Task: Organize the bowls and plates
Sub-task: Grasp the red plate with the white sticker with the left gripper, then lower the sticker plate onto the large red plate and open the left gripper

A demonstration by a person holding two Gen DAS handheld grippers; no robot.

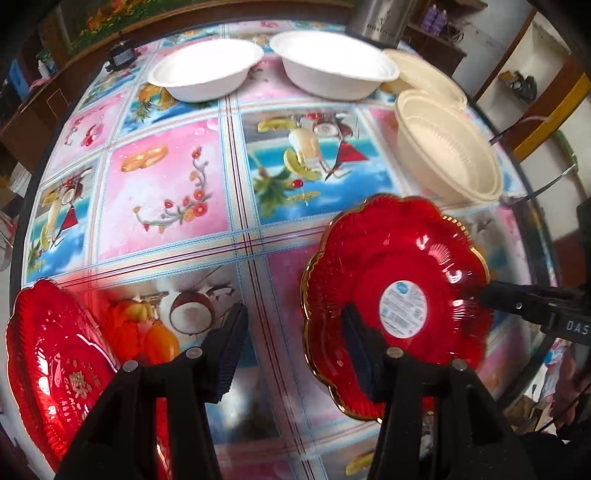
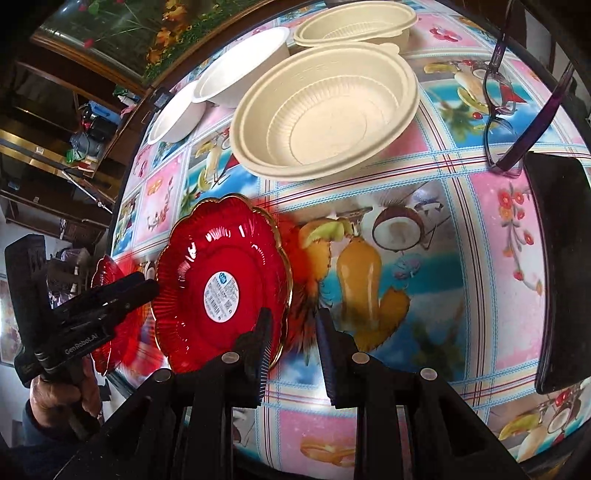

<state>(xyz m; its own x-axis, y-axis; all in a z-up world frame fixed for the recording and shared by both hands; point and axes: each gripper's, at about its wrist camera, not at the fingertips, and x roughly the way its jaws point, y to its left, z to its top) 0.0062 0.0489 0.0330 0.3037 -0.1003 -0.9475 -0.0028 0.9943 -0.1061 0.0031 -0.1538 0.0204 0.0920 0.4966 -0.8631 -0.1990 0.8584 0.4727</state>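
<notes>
A red scalloped plate [image 1: 395, 295] with a gold rim and a round white label lies on the patterned table; it also shows in the right wrist view [image 2: 221, 284]. My left gripper [image 1: 291, 343] is open, its right finger [image 1: 360, 354] over this plate's near rim. My right gripper [image 2: 291, 347] is open at the plate's other edge, its left finger [image 2: 258, 347] over the rim. A second red plate [image 1: 55, 365] lies at the near left. Two white bowls [image 1: 207, 68] [image 1: 332, 62] and two cream bowls [image 1: 447, 147] [image 2: 354, 22] stand at the far side.
Purple-framed glasses [image 2: 502, 107] and a black flat object [image 2: 561, 266] lie at the table's right side. A metal cylinder [image 1: 376, 18] stands behind the bowls. The table edge drops off at the left and the near side.
</notes>
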